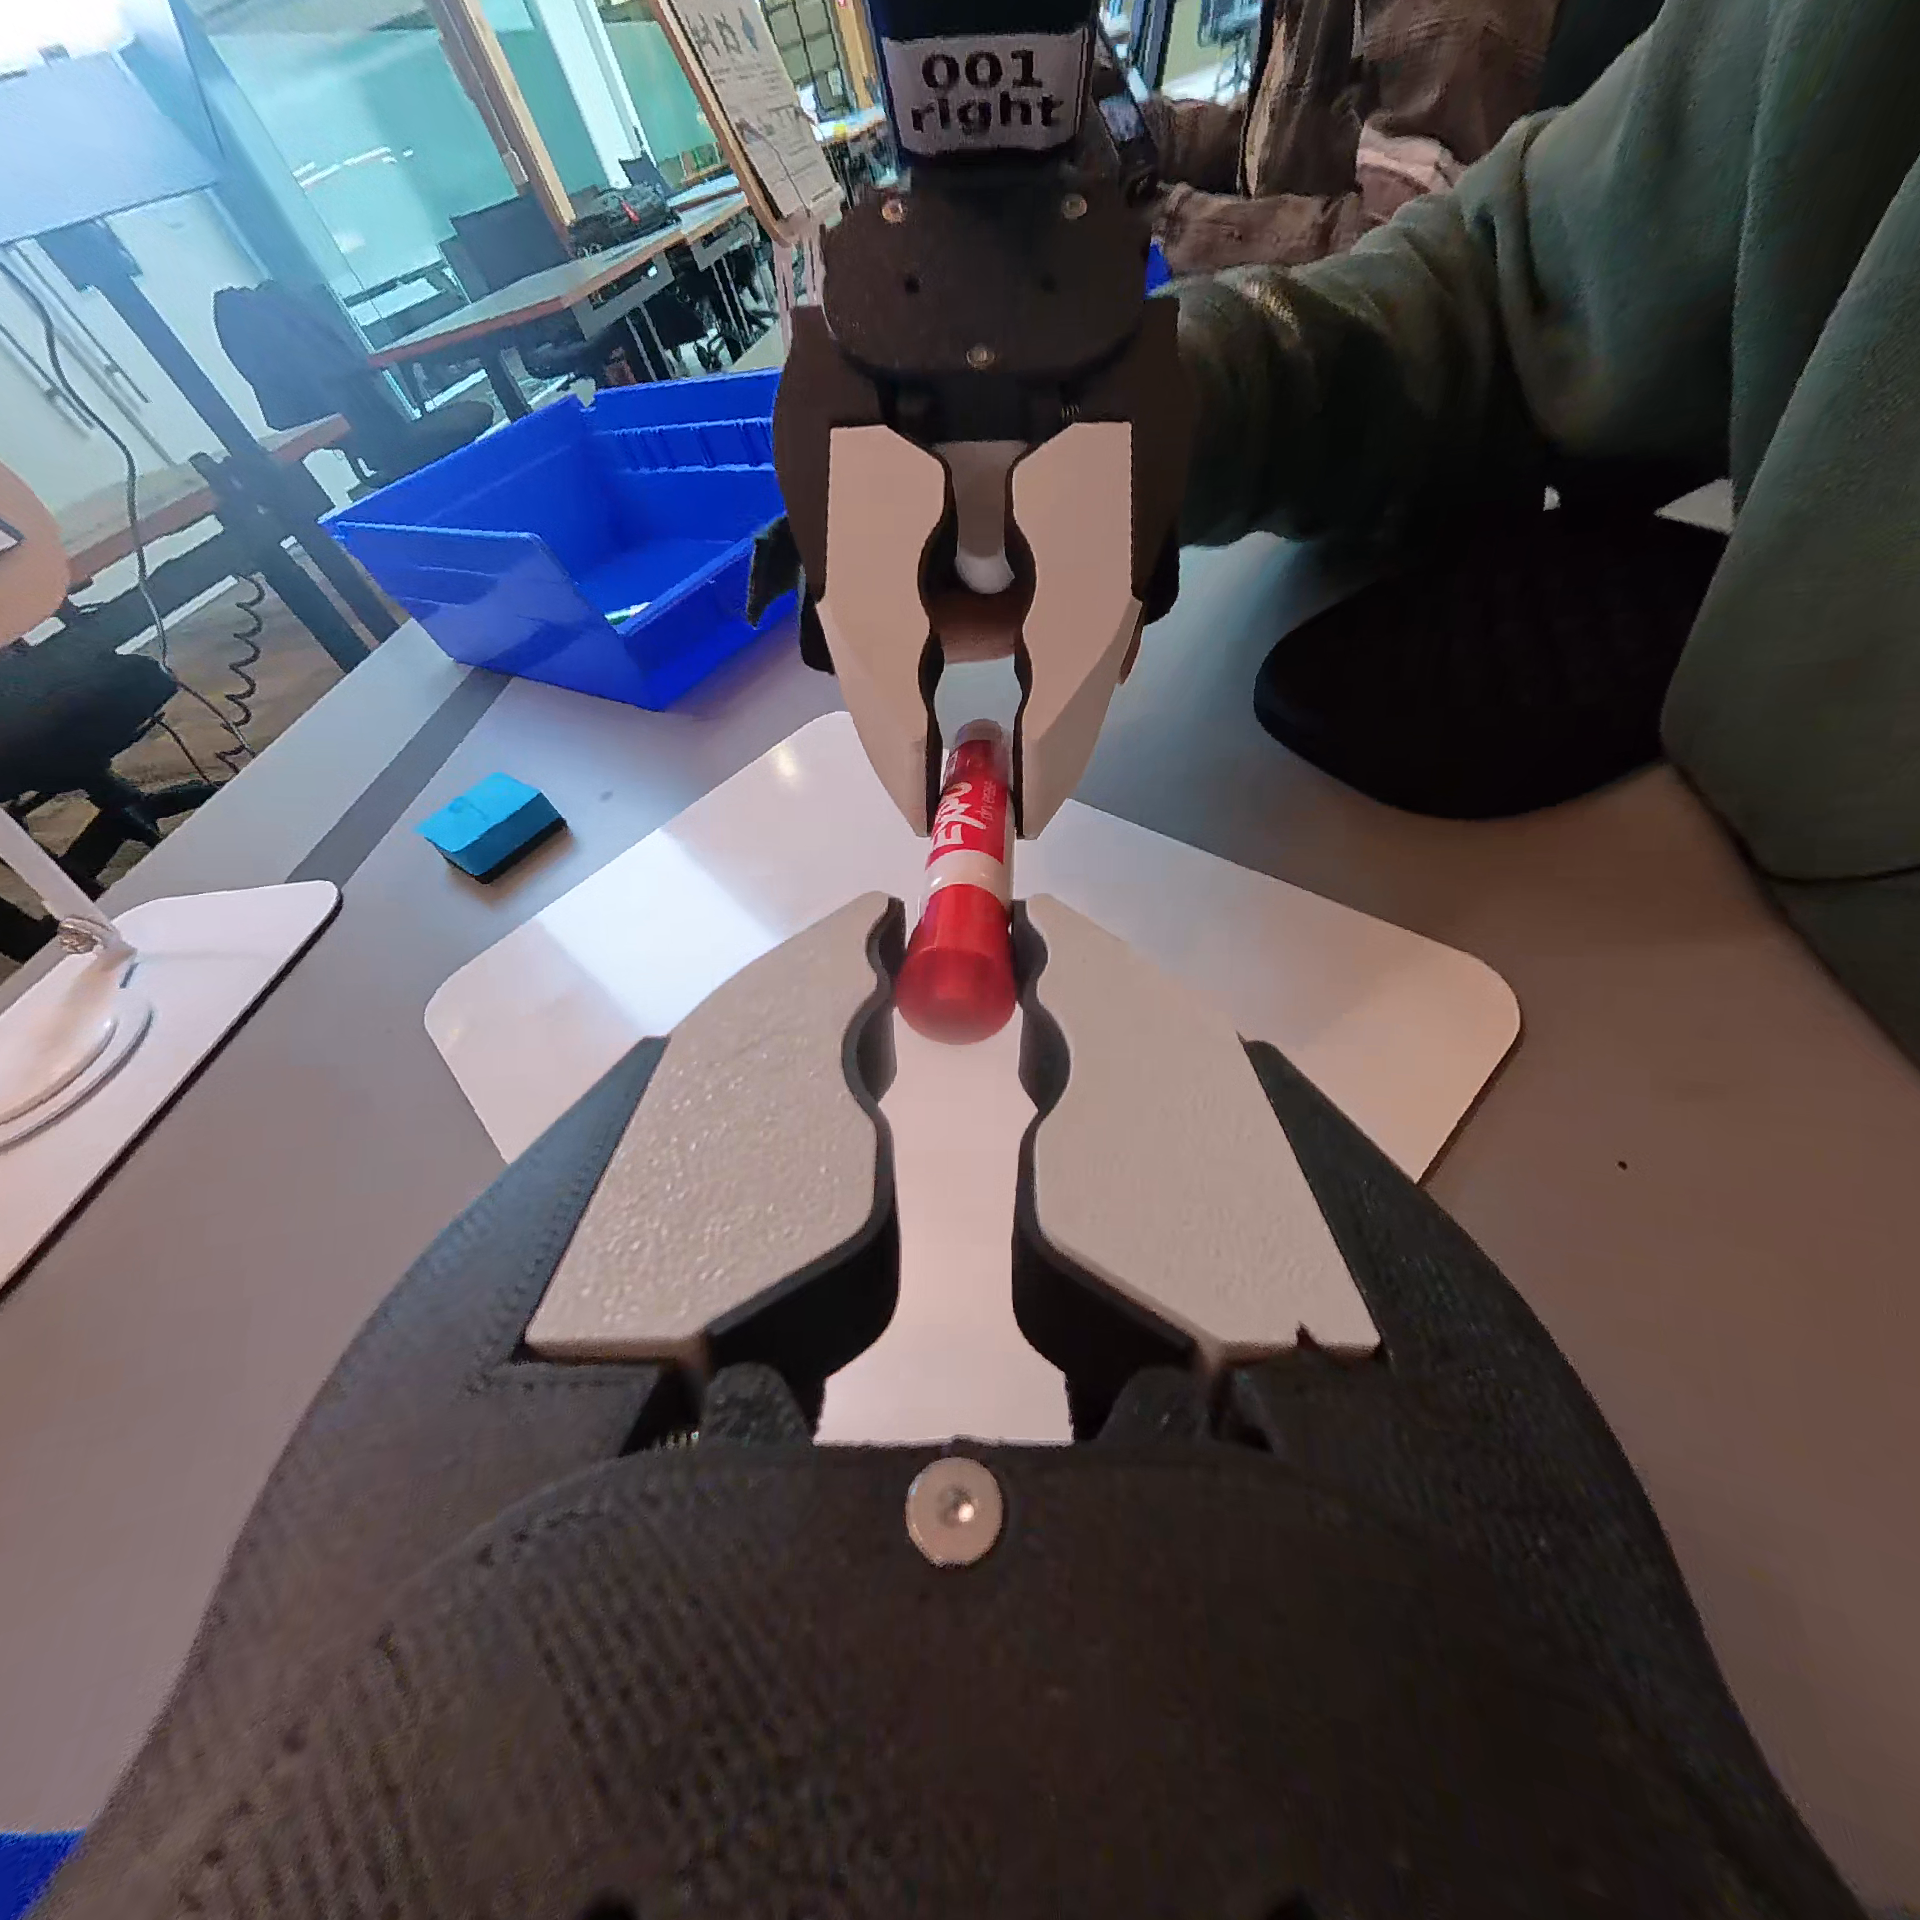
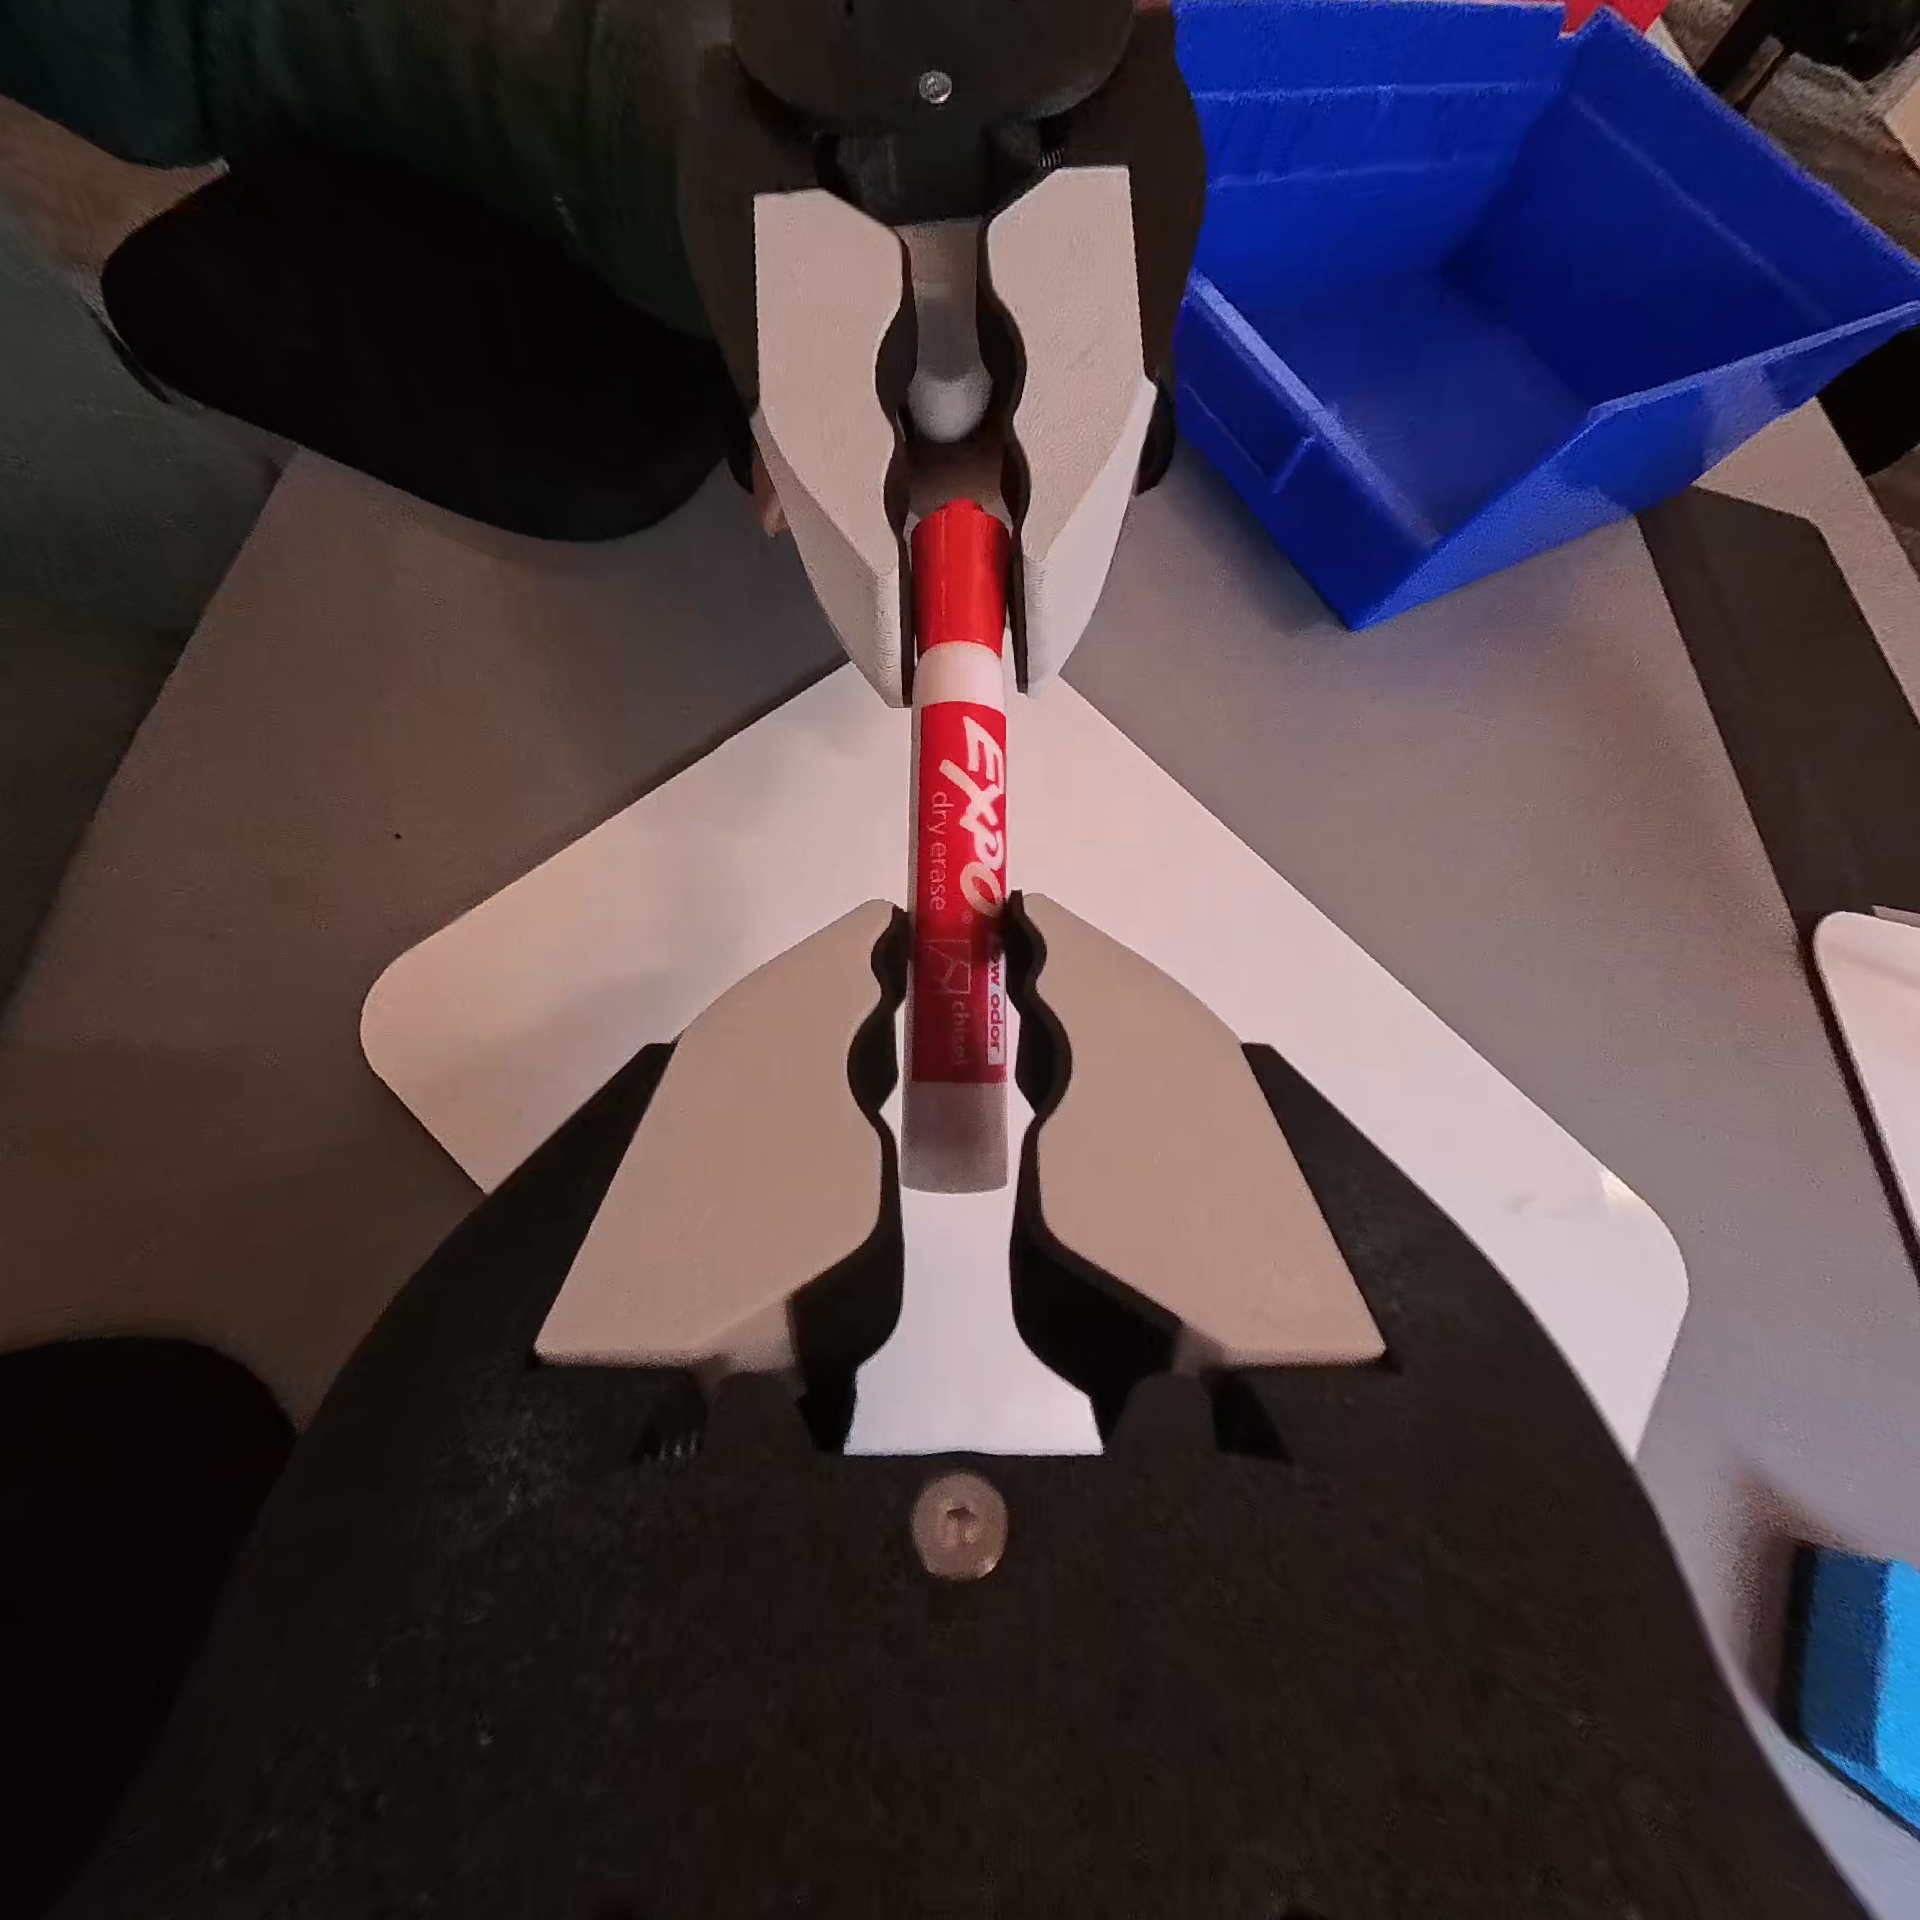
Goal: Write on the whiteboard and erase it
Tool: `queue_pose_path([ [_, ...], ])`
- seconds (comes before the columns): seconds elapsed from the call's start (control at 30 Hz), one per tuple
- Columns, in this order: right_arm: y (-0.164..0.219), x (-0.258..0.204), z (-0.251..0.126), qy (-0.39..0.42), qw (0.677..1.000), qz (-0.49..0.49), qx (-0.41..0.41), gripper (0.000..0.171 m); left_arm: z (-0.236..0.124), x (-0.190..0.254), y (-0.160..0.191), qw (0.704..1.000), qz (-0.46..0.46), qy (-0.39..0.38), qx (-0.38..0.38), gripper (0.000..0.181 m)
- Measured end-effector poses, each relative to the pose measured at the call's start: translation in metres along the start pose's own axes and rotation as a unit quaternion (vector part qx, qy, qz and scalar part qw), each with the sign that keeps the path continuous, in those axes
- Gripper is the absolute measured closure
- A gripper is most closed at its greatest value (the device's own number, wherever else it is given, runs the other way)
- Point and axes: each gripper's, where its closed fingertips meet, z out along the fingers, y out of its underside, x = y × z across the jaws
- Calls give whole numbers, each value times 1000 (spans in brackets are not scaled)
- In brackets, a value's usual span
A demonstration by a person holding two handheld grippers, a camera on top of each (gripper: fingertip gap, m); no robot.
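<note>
A red and white dry-erase marker point(image 2: 961, 831) hangs level above the white whiteboard point(image 2: 1195, 935), held at both ends. My left gripper point(image 1: 956, 914) is shut on the marker's red cap point(image 1: 956, 966). My right gripper point(image 2: 956, 914) is shut on the marker's barrel. The two grippers face each other, tip to tip. In the left wrist view the right gripper point(image 1: 971, 821) comes in from the far side over the whiteboard point(image 1: 644, 935). In the right wrist view the left gripper point(image 2: 961, 665) grips the cap point(image 2: 958, 571). The cap sits on the marker.
A blue eraser point(image 1: 494, 826) lies on the grey table beside the whiteboard, also low right in the right wrist view point(image 2: 1860, 1683). A blue bin point(image 1: 582, 551) point(image 2: 1507, 343) stands behind. A white stand base point(image 1: 104, 997) is at the left. A green sleeve point(image 1: 1558, 364) holds the right gripper.
</note>
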Motion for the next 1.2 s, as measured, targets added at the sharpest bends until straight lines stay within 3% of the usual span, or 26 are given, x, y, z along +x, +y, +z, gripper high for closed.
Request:
queue_pose_path([
  [0.13, -22, 6, -8, -1, 994, 22, 112, 152, -12, -9, -14, 994, -72, 6, 78, 162],
  [0.23, -40, 14, -18, 5, 975, 51, 217, 119, -28, -19, -27, 977, -149, 26, 151, 162],
  [0.33, -47, 14, -14, 29, 968, 32, 248, 109, -34, -18, -33, 960, -202, 57, 185, 162],
  [0.47, -68, 8, -6, 68, 961, -17, 266, 116, -32, -14, -37, 943, -249, 97, 201, 162],
  [0.63, -72, 6, 0, 96, 963, -55, 248, 142, -31, -8, -35, 935, -272, 118, 192, 162],
  [0.87, -61, 5, 7, 105, 969, -86, 206, 142, -30, -6, -27, 933, -295, 128, 163, 162],
  [1.2, -60, 3, 5, 109, 967, -93, 213, 146, -31, -12, -22, 923, -326, 128, 158, 162],
])
